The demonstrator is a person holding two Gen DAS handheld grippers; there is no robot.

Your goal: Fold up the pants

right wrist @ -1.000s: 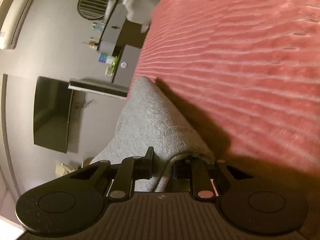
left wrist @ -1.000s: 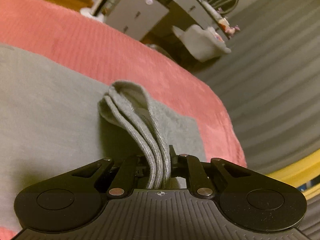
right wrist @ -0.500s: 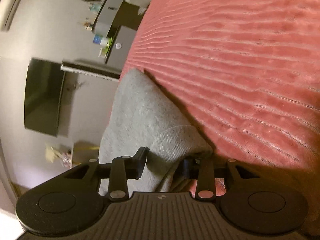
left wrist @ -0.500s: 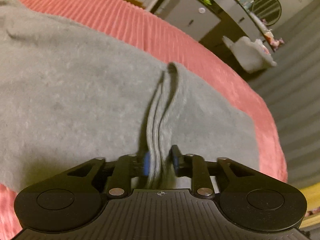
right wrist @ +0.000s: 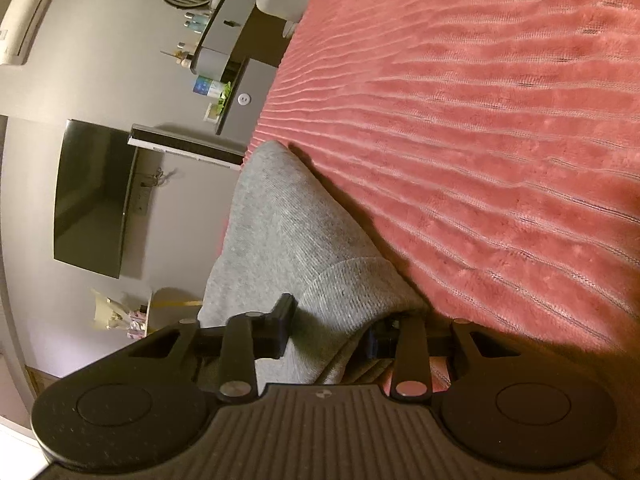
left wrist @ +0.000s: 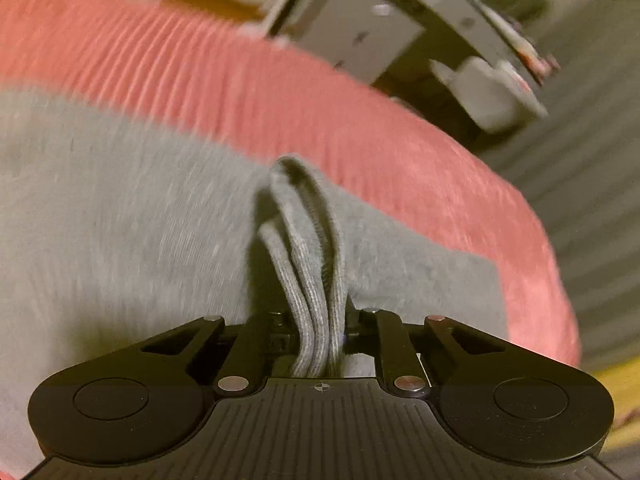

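Note:
The grey pants (left wrist: 120,220) lie spread on a pink ribbed bedspread (left wrist: 280,92). My left gripper (left wrist: 316,320) is shut on the ribbed waistband edge (left wrist: 308,248), which stands up in several layers between the jaws. In the right wrist view my right gripper (right wrist: 332,324) has its jaws spread wide around a bunched ribbed edge of the pants (right wrist: 288,232), which lies between them above the bedspread (right wrist: 480,140). The right fingers do not press the cloth.
A grey cabinet (left wrist: 360,36) and a white chair (left wrist: 488,92) stand beyond the bed's far edge. A grey curtain (left wrist: 592,160) hangs at the right. In the right wrist view a dark TV (right wrist: 92,196) hangs on the wall.
The right jaws have opened wider over the frames, releasing the cloth. The left gripper has stayed shut on the waistband and has shifted, with the view now blurred by motion.

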